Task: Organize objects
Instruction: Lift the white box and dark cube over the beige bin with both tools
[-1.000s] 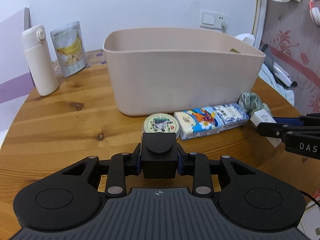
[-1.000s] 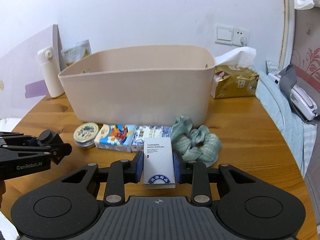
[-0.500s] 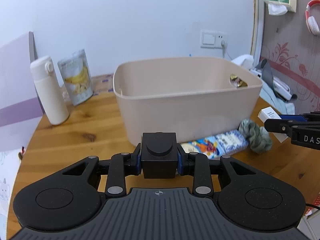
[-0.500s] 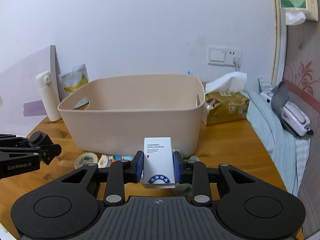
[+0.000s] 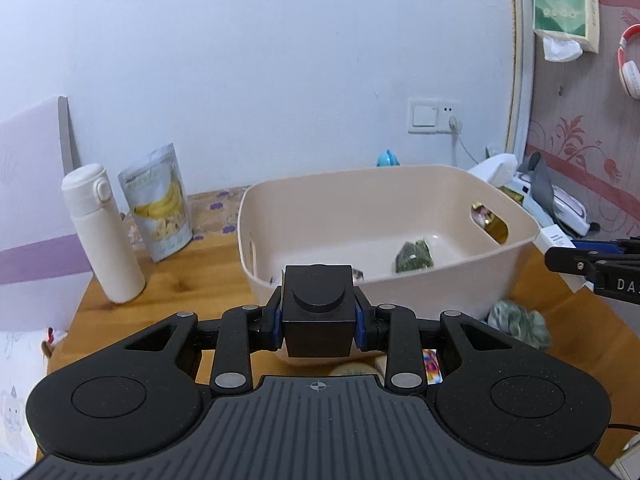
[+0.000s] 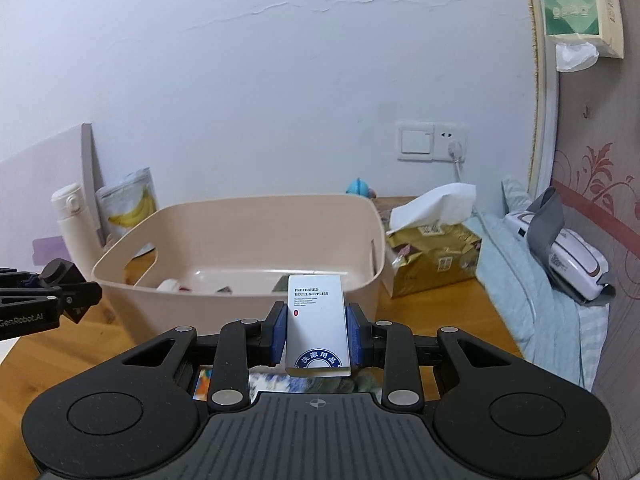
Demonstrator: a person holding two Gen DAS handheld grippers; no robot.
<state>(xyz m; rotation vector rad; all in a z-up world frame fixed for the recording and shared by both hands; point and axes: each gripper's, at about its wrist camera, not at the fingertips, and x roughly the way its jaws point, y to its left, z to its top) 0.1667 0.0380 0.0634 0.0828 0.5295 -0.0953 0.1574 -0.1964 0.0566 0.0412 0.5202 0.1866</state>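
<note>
In the left wrist view, the left gripper (image 5: 319,316) is clamping a black cube (image 5: 319,310) with a round raised top between its blue-padded fingers, holding it up in front of the near wall of the beige tub (image 5: 440,280). The tub is sitting on the wooden counter (image 5: 192,272), and a dark green packet (image 5: 414,256) is lying on its floor. A white flask (image 5: 102,232) and a banana snack pouch (image 5: 158,208) are standing left of the tub, while a green scrunchie (image 5: 518,322) is lying by its near right corner. At the right edge, the right gripper (image 5: 560,246) is reaching in with a white box. In the right wrist view, the right gripper (image 6: 318,330) is squeezing the white box (image 6: 318,324), printed "PREFERRED HOTEL SUPPLIES", upright between its fingers, just before the tub's (image 6: 240,300) near rim. A gold tissue pack (image 6: 434,256) is resting right of the tub. The left gripper (image 6: 60,280) is showing at the left edge with the cube (image 6: 60,271) in its grasp.
</note>
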